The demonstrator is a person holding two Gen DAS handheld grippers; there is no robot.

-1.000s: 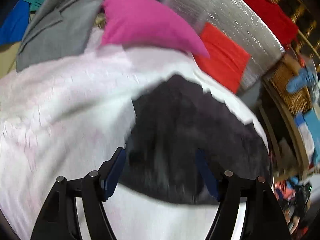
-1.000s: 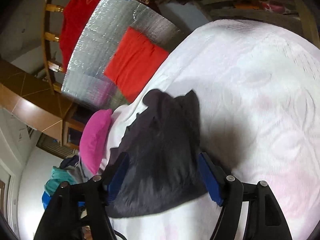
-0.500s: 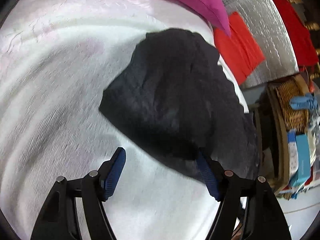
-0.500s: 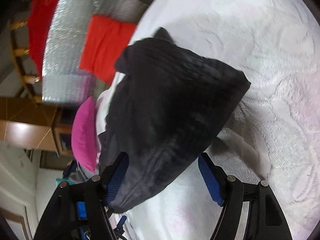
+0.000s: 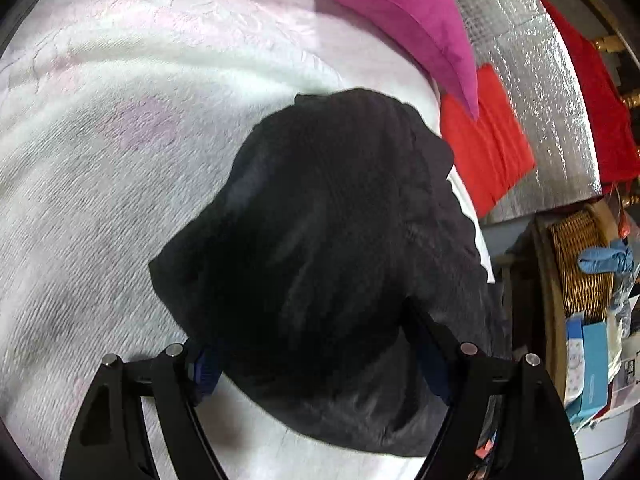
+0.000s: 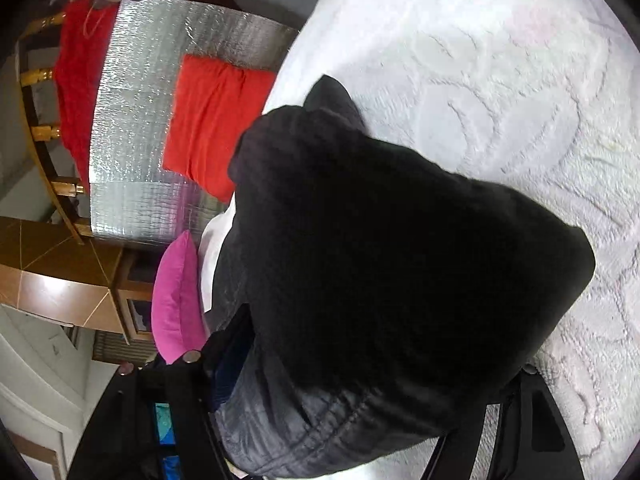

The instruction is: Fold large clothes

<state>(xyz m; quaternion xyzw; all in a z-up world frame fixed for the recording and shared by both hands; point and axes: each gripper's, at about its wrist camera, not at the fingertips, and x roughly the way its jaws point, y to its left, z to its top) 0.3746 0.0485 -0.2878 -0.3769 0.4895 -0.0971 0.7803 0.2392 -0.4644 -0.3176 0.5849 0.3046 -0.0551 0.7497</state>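
A folded black quilted garment point(image 5: 328, 240) lies on the white patterned bedspread point(image 5: 100, 152). In the left wrist view my left gripper point(image 5: 316, 344) is open, its blue-padded fingers point(image 5: 204, 368) on either side of the garment's near edge, which lies between them. In the right wrist view the same garment point(image 6: 392, 280) fills the middle. My right gripper point(image 6: 360, 364) is open too, with the bundle between its fingers; the right finger is mostly hidden by the cloth.
A magenta pillow point(image 5: 400, 20) lies at the bed's far side. A folded red cloth point(image 5: 484, 140) rests on a silver foil mat point(image 5: 536, 80). A wicker basket point(image 5: 580, 268) and boxes stand at the right. A wooden cabinet point(image 6: 52, 272) stands beyond the bed.
Both grippers have moved down and in toward the black garment, which now fills the space between each pair of fingers. The fingers stay spread.
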